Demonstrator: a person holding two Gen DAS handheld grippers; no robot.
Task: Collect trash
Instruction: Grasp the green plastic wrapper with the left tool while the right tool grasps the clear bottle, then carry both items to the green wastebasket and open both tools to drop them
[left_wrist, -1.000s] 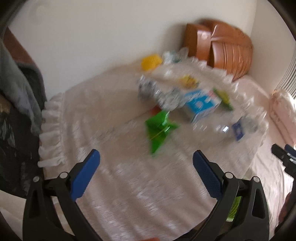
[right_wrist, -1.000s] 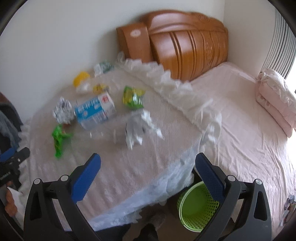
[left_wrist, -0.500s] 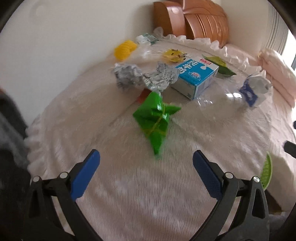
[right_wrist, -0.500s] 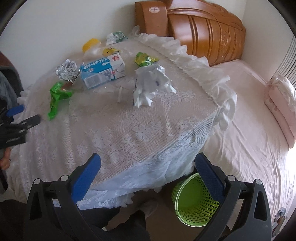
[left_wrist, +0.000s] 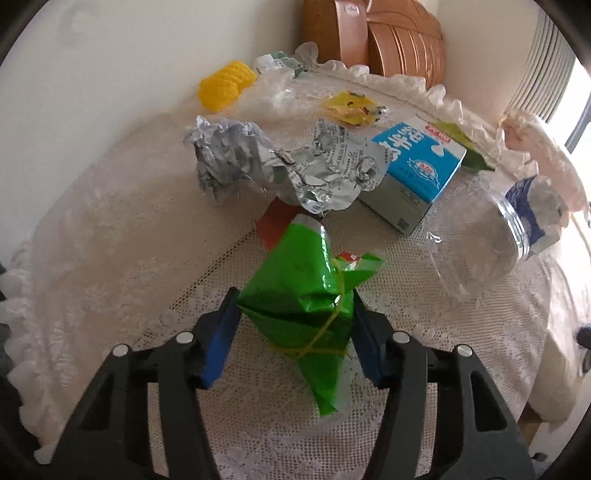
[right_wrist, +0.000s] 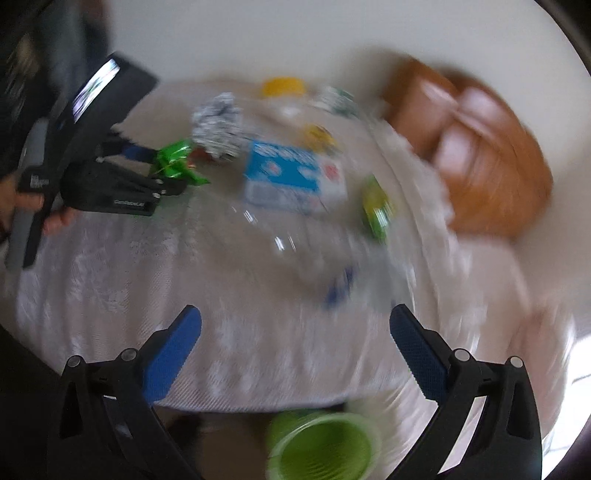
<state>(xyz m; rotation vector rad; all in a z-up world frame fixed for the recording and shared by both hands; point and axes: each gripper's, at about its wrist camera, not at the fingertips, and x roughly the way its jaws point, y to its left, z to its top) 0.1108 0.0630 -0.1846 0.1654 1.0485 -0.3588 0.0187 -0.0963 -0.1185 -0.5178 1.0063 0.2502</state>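
Left tool grasping a green wrapper on the lace tabletop

The left tool (left_wrist: 293, 325) is clenched on the crumpled green foil wrapper tied with a yellow band (left_wrist: 306, 302), lower centre of its frame, on the lace-covered tabletop (left_wrist: 110, 229). The right tool (right_wrist: 295, 339) hangs released; the round green plastic bin (right_wrist: 323, 445) sits bottom centre.

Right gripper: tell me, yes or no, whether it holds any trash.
No, the right gripper is wide open over the lace tablecloth with nothing between its blue pads.
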